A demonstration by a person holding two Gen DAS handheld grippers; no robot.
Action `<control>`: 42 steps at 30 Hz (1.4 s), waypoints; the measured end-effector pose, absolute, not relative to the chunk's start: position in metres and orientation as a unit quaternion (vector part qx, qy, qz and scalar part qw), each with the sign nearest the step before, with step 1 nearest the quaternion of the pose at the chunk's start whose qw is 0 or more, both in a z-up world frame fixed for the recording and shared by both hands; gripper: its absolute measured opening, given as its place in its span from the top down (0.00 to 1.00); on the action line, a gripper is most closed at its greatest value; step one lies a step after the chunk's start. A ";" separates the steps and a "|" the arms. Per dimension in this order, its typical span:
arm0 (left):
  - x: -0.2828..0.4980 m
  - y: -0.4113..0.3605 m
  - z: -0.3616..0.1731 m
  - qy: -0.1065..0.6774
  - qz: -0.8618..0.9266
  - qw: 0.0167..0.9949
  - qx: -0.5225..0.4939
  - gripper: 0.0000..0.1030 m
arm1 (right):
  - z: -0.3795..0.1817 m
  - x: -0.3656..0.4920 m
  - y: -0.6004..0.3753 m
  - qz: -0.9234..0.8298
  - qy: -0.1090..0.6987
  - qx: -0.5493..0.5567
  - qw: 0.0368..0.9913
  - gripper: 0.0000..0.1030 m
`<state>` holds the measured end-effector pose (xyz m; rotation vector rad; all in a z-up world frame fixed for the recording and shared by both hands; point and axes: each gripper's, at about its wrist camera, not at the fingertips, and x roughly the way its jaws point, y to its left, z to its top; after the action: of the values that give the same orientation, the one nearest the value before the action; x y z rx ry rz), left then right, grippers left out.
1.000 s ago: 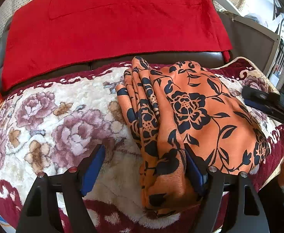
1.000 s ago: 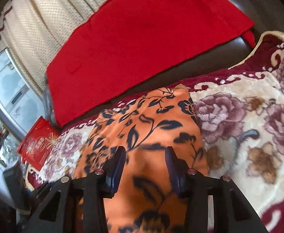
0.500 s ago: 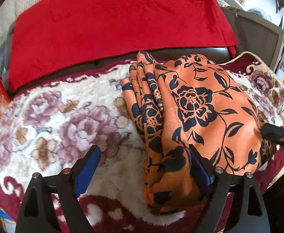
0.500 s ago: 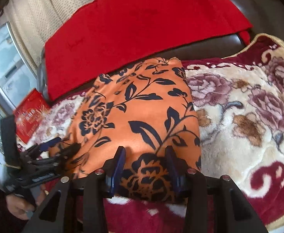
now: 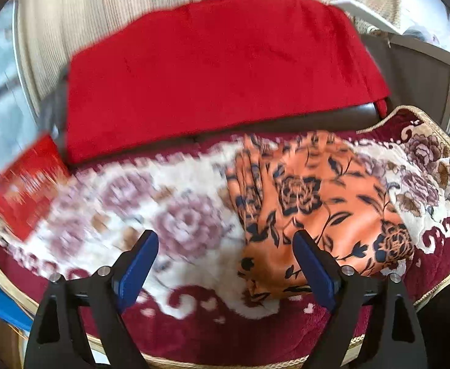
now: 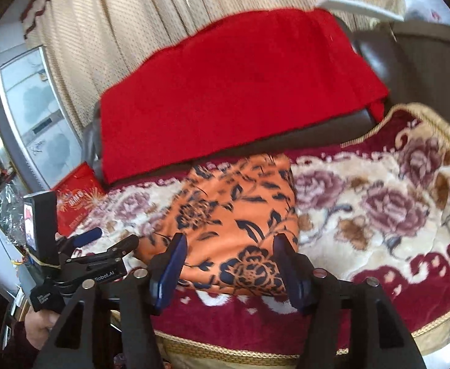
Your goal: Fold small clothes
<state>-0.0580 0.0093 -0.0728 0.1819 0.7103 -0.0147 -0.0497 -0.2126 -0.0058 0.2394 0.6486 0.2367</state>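
Left wrist view: the left gripper [image 5: 225, 264] stands wide and empty, its pads clear of the folded orange floral cloth [image 5: 314, 209], which lies on the flowered blanket [image 5: 163, 215] near the front edge; the loose pleated side could slump open, since nothing pins it.

Right wrist view: the right gripper [image 6: 229, 269] is opening, nothing pressed between its jaws, the cloth just beyond; a pad catching the near hem could, I judge, drag the fold apart.

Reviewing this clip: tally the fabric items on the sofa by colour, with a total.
Orange with black floral print: 1, the folded garment
Plain red: 1, the cloth over the backrest
Cream and maroon with roses: 1, the blanket under the garment
Total: 3
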 end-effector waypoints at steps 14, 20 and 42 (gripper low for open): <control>-0.136 0.005 0.023 0.244 0.026 0.963 0.109 0.03 | 0.055 -0.108 -0.205 0.098 0.243 0.061 0.963 0.30; -0.157 0.008 0.052 0.218 0.030 0.971 0.092 0.03 | 0.069 -0.125 -0.203 0.091 0.226 0.051 0.968 0.29; -0.193 0.017 0.089 0.171 0.054 0.981 0.070 0.03 | 0.086 -0.136 -0.195 0.080 0.222 0.086 0.968 0.29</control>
<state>-0.1933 0.0166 0.0893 0.1413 0.3433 0.1093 -0.1363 -0.1950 0.0859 0.1732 0.4495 0.1613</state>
